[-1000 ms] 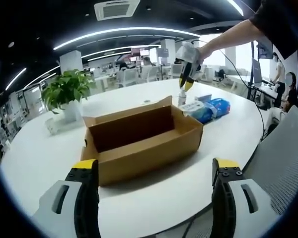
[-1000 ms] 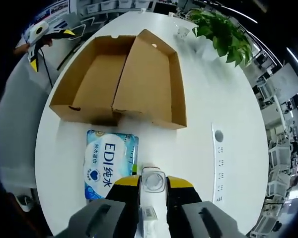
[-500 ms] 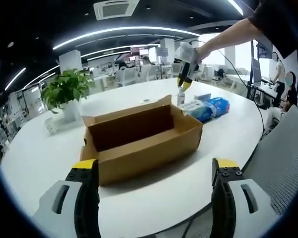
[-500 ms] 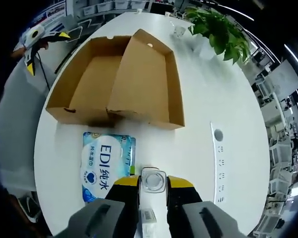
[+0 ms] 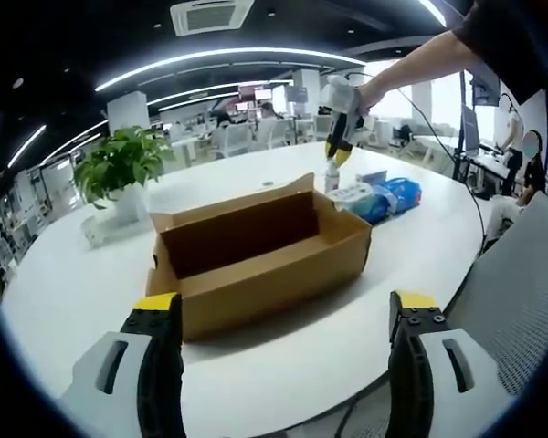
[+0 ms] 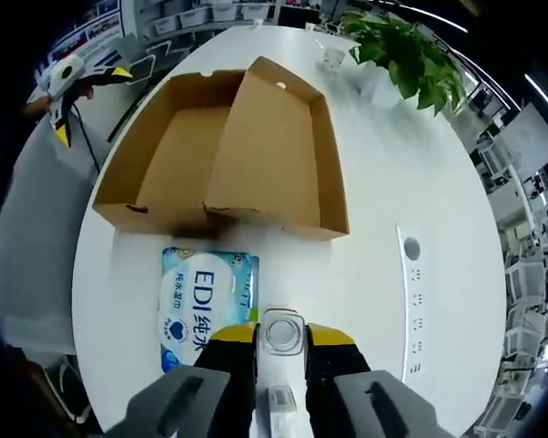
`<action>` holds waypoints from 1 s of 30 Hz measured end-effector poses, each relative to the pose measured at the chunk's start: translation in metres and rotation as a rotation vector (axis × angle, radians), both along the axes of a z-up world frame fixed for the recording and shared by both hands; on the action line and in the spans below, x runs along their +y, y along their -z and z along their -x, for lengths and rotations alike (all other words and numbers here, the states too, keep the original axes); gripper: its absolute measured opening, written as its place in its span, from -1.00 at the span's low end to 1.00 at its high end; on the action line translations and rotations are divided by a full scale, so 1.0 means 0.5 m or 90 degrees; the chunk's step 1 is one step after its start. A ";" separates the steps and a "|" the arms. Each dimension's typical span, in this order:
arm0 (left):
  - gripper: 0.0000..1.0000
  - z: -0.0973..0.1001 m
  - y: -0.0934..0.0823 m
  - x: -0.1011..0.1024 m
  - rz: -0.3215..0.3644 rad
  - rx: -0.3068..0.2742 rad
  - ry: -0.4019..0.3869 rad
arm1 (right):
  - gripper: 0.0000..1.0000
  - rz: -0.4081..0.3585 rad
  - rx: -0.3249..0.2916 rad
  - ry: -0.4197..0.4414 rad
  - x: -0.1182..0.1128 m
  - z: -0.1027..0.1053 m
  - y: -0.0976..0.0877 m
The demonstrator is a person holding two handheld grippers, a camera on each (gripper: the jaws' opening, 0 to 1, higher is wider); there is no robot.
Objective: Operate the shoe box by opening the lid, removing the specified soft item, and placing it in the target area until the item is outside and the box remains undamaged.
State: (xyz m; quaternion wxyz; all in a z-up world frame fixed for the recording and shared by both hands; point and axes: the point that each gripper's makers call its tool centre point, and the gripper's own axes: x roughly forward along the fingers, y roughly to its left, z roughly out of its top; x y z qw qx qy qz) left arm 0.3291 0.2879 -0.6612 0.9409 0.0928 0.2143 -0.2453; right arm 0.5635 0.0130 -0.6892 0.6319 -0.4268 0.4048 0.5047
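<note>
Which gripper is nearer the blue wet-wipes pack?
Right. The right gripper hovers beside the blue wet-wipes pack; the left gripper sits across the open cardboard box.

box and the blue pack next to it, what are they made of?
Box: looks like plain brown cardboard, matte, with folded flaps and raw cut edges. Pack: seems to be soft plastic film, glossy, printed blue and white, likely wet wipes; its surface catches glare.

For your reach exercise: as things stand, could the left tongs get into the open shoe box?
Probably yes. The left tongs stand open, facing the shoe box across bare table. The lid is folded back and nothing lies between them. The right tongs are shut on a small bottle beyond the box.
</note>
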 end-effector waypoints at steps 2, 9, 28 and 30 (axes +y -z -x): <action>0.87 0.000 0.000 0.000 -0.001 0.000 0.001 | -0.70 0.003 -0.001 0.000 -0.002 -0.001 0.000; 0.86 -0.001 -0.001 0.003 -0.001 -0.001 -0.002 | -0.69 0.012 -0.006 -0.004 -0.006 -0.009 0.009; 0.84 -0.002 0.000 0.004 -0.003 -0.001 -0.010 | -0.69 -0.004 0.024 0.004 0.002 -0.003 0.021; 0.84 -0.001 0.000 0.003 -0.003 0.000 -0.009 | -0.68 -0.001 0.019 0.001 0.001 -0.004 0.022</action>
